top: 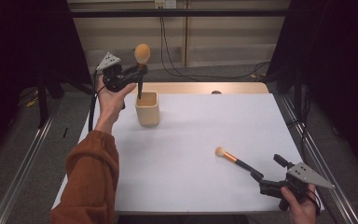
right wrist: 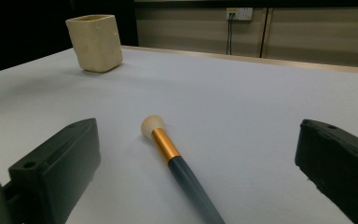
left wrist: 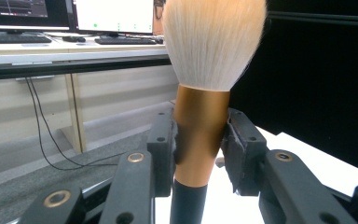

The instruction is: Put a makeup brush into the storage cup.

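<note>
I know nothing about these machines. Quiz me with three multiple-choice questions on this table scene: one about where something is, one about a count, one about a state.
1. Where does the small makeup brush lie?
A. inside the cup
B. flat on the white table, in front of the right claw
C. on the floor

2. How many makeup brushes are there?
A. one
B. two
C. four

3. What is the left claw doing?
A. hanging open over the table
B. gripping the cup's rim
C. clamping the large powder brush

Answers:
1 B: the brush rests on the table, between the right claw's spread jaws.
2 B: one lies on the table, the large powder brush is held.
3 C: both pads press its copper collar, bristles up, above the beige cup.
</note>
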The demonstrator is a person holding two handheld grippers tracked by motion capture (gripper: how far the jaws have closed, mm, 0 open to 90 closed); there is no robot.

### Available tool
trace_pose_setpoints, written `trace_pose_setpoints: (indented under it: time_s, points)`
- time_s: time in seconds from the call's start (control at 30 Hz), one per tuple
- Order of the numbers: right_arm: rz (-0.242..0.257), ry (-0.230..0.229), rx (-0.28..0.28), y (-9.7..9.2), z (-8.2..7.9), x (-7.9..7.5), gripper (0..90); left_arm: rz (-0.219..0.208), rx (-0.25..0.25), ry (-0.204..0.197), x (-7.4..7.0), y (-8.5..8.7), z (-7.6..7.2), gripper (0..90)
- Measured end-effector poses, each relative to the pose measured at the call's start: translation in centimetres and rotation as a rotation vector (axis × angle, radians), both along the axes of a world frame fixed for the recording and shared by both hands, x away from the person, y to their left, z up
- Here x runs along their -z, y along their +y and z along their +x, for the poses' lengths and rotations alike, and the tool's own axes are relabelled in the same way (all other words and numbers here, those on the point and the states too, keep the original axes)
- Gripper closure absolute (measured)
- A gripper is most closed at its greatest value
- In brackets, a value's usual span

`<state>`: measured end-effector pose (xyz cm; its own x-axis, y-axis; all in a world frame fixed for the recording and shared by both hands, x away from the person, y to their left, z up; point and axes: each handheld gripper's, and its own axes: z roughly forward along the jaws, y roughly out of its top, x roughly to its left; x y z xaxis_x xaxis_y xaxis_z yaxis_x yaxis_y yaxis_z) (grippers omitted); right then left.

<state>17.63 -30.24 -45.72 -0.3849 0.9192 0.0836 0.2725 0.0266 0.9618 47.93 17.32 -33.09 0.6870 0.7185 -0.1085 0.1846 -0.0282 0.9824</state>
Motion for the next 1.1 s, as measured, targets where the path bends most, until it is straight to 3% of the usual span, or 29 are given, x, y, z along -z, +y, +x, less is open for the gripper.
trace_pose_setpoints:
  time_s: [0.33,0.87,1.1]
  points:
    - [-0.003,0.003,-0.003,0.0,0.0,0.1,0.0,0.022,0.006,0.006,1.3,-0.4,0.6,66.4]
    - [-0.009,0.002,-0.003,0.0,-0.1,0.1,0.0,0.031,0.021,0.041,3.6,-0.7,0.3,66.4]
    - [-0.009,0.003,-0.003,0.1,-0.1,0.1,0.0,0.058,0.027,0.056,4.8,-0.8,0.1,66.4]
